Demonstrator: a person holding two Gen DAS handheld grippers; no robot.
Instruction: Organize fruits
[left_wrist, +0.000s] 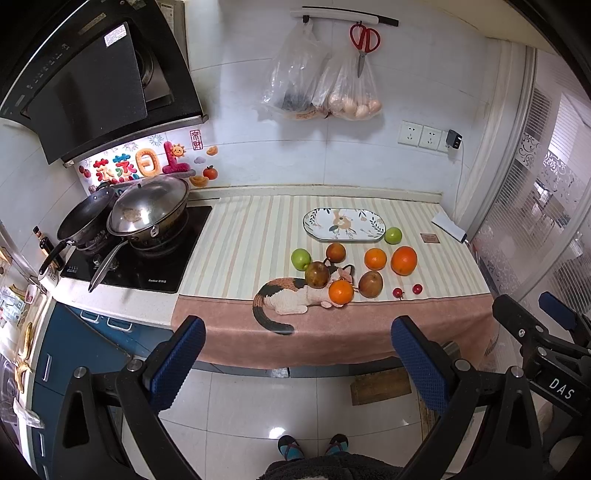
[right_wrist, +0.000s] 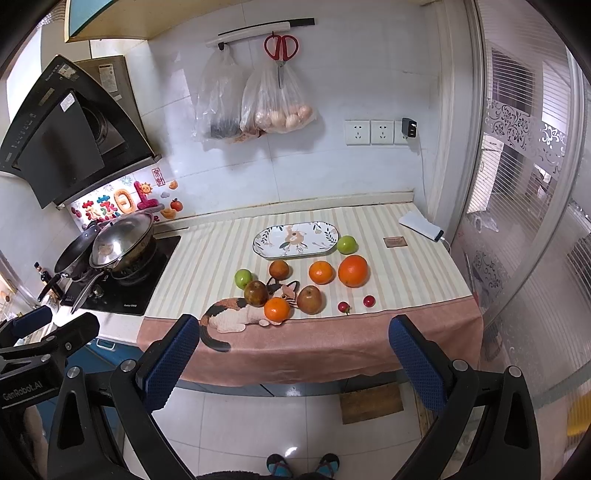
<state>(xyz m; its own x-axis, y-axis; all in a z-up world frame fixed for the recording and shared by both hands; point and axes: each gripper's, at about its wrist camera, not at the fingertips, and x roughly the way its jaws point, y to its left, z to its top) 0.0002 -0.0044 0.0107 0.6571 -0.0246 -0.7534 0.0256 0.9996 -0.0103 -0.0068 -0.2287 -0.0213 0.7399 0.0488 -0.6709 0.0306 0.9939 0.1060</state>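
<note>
Fruit lies loose on the striped cloth: three oranges, the biggest at right, two green apples, three brown pears and two small red fruits. An oval floral plate stands behind them, with nothing on it. My left gripper and right gripper are both open and empty, held back over the floor, short of the counter's front edge.
A stove with two pans is at the left. A cat figure on the cloth lies among the front fruit. A white power bank and a small brown coaster sit at back right. Bags and scissors hang on the wall.
</note>
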